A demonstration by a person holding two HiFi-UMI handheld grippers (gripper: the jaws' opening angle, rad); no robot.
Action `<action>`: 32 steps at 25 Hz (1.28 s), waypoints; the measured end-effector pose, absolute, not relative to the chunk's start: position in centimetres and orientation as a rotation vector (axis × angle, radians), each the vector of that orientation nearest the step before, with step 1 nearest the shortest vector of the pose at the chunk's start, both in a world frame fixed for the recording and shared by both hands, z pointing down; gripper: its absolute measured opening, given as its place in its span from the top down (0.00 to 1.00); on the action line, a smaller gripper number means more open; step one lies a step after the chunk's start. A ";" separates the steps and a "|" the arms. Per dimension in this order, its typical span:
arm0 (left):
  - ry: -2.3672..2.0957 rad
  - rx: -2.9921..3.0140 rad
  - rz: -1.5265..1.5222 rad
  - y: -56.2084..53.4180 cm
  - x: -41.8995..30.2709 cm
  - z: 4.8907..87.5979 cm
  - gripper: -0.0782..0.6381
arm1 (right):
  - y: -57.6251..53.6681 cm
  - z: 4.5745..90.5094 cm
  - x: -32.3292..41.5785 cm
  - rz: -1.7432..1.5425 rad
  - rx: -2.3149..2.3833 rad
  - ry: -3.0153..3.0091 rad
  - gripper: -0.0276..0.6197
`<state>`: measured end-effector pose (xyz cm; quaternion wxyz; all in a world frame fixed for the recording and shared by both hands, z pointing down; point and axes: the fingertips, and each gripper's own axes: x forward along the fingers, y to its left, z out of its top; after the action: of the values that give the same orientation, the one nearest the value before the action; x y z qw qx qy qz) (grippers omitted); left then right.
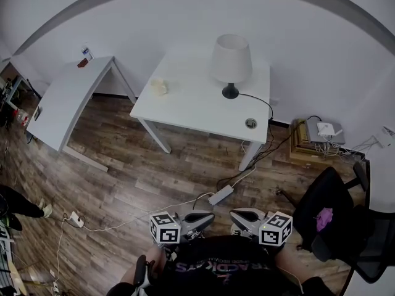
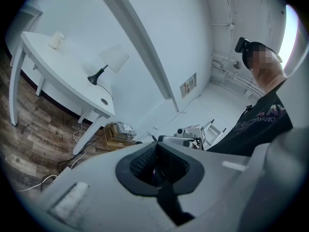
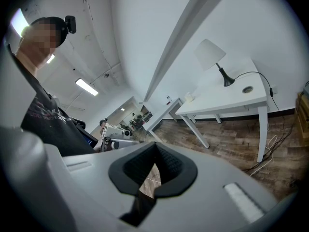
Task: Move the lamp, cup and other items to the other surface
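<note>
A lamp (image 1: 231, 60) with a white shade and black base stands on the white table (image 1: 197, 106) by the wall. A small cream cup (image 1: 159, 87) sits at that table's left end. Both grippers are far from them, held close to my chest at the bottom of the head view. My left gripper (image 1: 212, 217) and right gripper (image 1: 232, 215) point toward each other, both shut with nothing between the jaws. The left gripper view shows the lamp (image 2: 112, 62) and cup (image 2: 56, 40) far off past the left gripper (image 2: 155, 142). The right gripper (image 3: 155, 143) also faces the lamp (image 3: 212, 54).
A second white table (image 1: 68, 97) stands at the left with small items (image 1: 84, 57) on its far end. A power strip (image 1: 221, 195) and cables lie on the wooden floor. A black chair (image 1: 333, 221) is at the right, near a wooden box (image 1: 308, 142) holding a router.
</note>
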<state>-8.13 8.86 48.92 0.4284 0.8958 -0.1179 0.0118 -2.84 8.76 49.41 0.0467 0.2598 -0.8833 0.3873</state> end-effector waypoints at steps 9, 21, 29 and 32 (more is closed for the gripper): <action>-0.291 2.228 0.036 9.2 -7.6 48.9 0.89 | 8.9 49.5 -2.7 1.188 0.780 -2.696 0.95; -0.298 2.228 0.040 9.3 -7.5 49.1 0.89 | 8.9 49.7 -2.6 1.185 0.771 -2.696 0.95; -0.296 2.229 0.040 9.2 -7.6 49.0 0.89 | 8.8 49.6 -2.7 1.186 0.776 -2.697 0.95; -0.297 2.228 0.040 9.1 -7.6 49.1 0.89 | 8.7 49.6 -2.7 1.185 0.775 -2.697 0.95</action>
<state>-7.60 9.11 49.06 0.4320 0.8938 -0.1191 0.0162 -2.73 8.70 49.63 0.0479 0.2543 -0.8844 0.3885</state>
